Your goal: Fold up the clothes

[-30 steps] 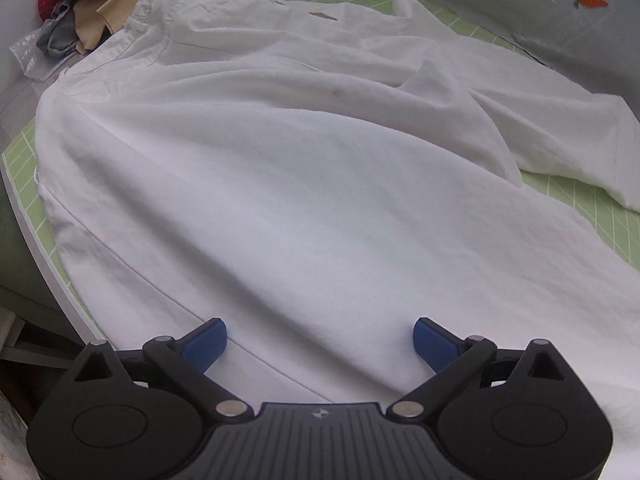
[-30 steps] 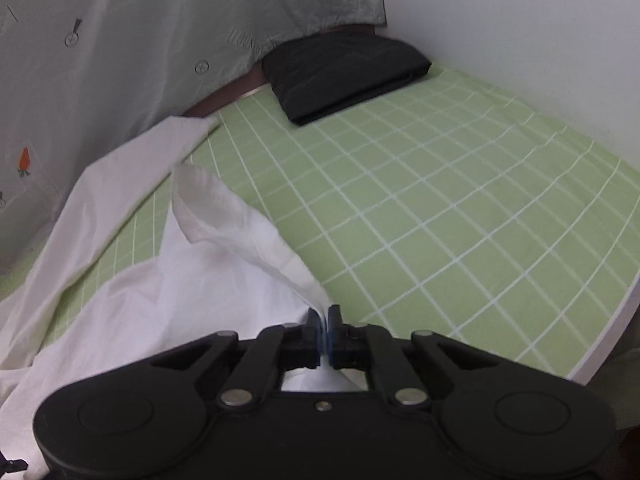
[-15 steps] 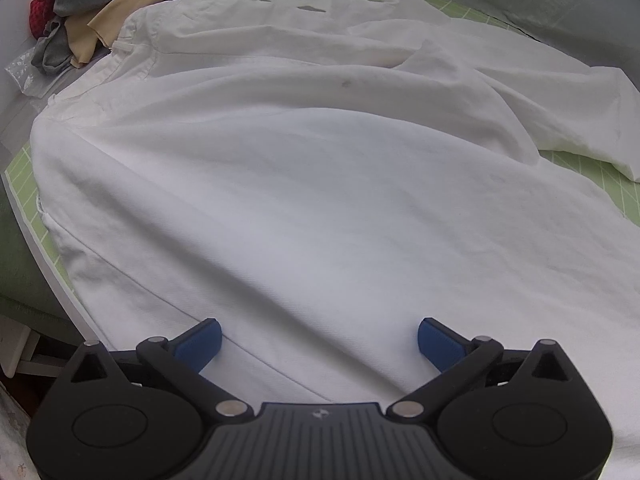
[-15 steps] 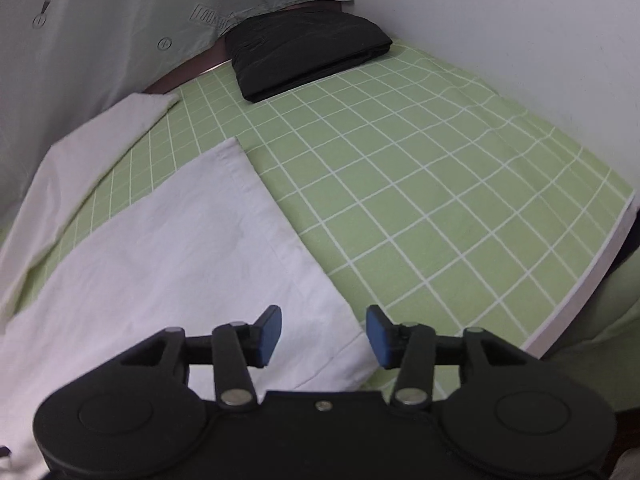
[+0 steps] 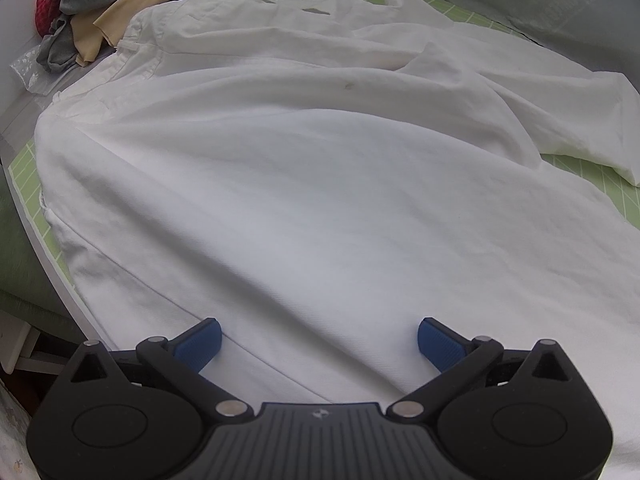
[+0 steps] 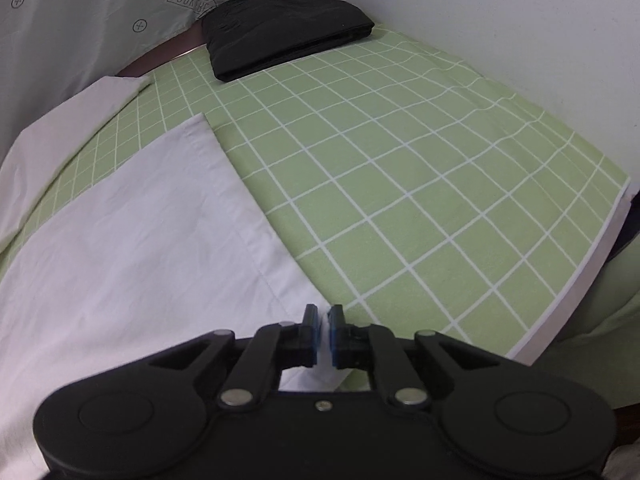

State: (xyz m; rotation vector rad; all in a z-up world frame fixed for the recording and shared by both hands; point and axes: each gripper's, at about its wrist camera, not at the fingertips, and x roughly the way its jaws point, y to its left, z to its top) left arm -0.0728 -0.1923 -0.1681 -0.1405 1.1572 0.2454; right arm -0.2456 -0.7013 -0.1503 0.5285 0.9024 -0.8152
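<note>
A large white shirt (image 5: 304, 184) lies spread on the green checked mat (image 5: 24, 168), collar at the far left, one sleeve (image 5: 560, 112) out to the right. My left gripper (image 5: 318, 342) is open and empty, low over the shirt's near hem. In the right wrist view the shirt's lower part (image 6: 132, 240) lies flat on the mat (image 6: 420, 200). My right gripper (image 6: 324, 336) is shut on the shirt's near corner at the mat's front edge.
A pile of mixed clothes (image 5: 92, 12) lies behind the collar at the far left. A folded black garment (image 6: 284, 36) sits at the mat's far end. A grey printed cloth (image 6: 100, 12) hangs along the back. A white wall stands at the right.
My right gripper let the shirt corner go, the cloth dropped flat, and the gripper has shut again on the near corner. My left gripper stayed open and moved slightly nearer the hem.
</note>
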